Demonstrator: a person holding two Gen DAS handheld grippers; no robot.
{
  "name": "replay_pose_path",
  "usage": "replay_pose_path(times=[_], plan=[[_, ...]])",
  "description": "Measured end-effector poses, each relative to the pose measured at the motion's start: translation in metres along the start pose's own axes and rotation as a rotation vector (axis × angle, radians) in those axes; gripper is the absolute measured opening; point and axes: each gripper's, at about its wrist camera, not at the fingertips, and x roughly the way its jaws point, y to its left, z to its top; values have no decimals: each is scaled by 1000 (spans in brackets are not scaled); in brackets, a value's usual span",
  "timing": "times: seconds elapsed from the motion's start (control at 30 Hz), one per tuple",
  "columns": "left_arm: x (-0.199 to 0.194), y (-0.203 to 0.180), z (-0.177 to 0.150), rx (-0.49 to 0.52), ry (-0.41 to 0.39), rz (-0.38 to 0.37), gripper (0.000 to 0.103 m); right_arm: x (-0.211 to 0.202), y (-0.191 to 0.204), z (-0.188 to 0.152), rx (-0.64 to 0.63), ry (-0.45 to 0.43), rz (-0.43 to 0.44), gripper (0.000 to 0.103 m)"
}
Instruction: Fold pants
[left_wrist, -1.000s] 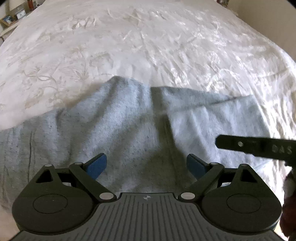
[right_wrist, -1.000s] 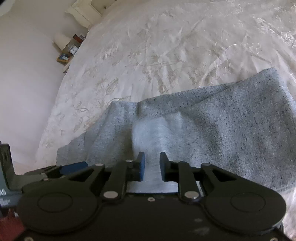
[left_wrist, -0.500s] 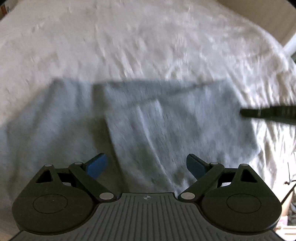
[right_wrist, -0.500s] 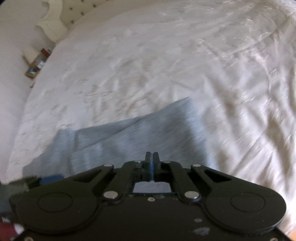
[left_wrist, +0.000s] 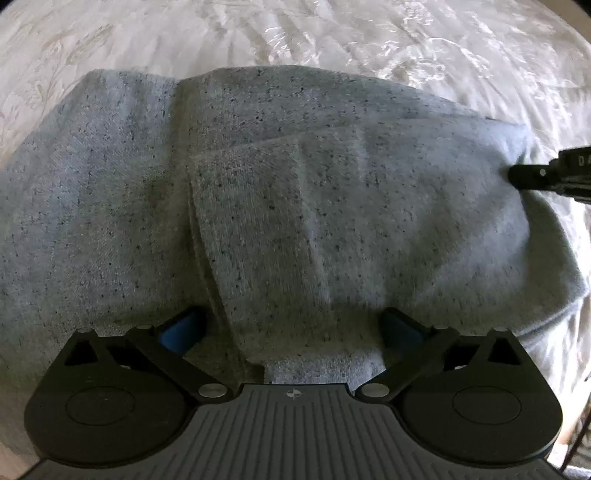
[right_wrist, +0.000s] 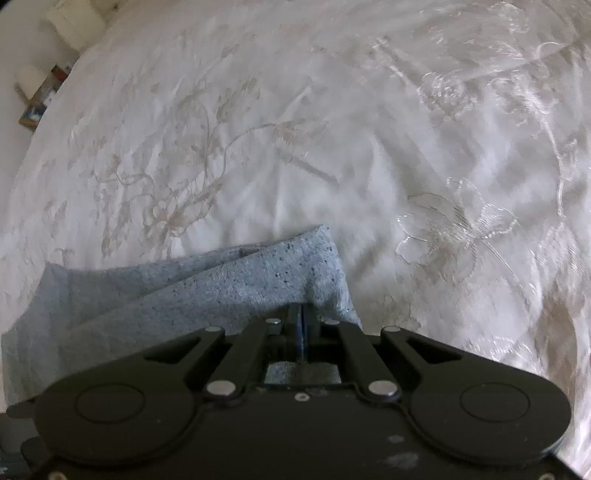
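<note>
A white embroidered bedspread (right_wrist: 258, 147) fills both views. The grey speckled pants (left_wrist: 277, 192) lie folded on it, layers stacked, with one fold edge running near to far left of centre. The left gripper (left_wrist: 290, 332) sits low over the near edge of the pants, fingers spread wide with cloth between them. The right gripper (right_wrist: 300, 326), at the right end of the pants, is pressed together, pinching the cloth.
</note>
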Motion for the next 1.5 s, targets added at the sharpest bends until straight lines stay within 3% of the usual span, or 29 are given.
replay_pose_path(times=[0.43,0.47,0.53,0.57,0.6,0.63,0.73,0.77,0.87,1.03,1.1,1.17,1.33,1.5], plan=[[9,-9,-3,-61,-42,38,103,4,-1,-3,-72,-14,35,4],[6,-9,-8,-62,-41,36,103,4,-1,-4,-76,-17,40,8],[4,-10,-11,-61,-31,33,103,1,-2,-6,-80,-26,76,31],[2,-9,-11,-56,-22,28,103,0,-2,-8,-82,-29,121,58],[1,-8,-10,-47,-14,25,103,-1,-1,-10,-98,-29,181,68],[-2,-7,-12,-36,-11,22,103,-3,4,-12,-129,-34,191,68],[-10,-4,-22,-23,-21,15,103,-6,28,-28,-302,-49,99,70],[-13,-2,-26,-30,-25,14,103,-6,28,-28,-302,-49,99,71],[-21,5,-37,-50,-45,19,102,-10,31,-34,-306,-38,104,70],[-36,19,-54,-74,-77,31,98,-34,29,-49,-324,-58,116,56],[-42,25,-61,-88,-86,28,98,-37,29,-53,-337,-55,115,32],[-46,29,-69,-90,-93,29,98,-45,26,-66,-359,-37,108,22],[-64,28,-82,-70,-142,29,92,-59,16,-98,-361,-1,91,22],[-86,31,-97,-45,-197,69,89,-77,27,-112,-348,-43,89,23]])
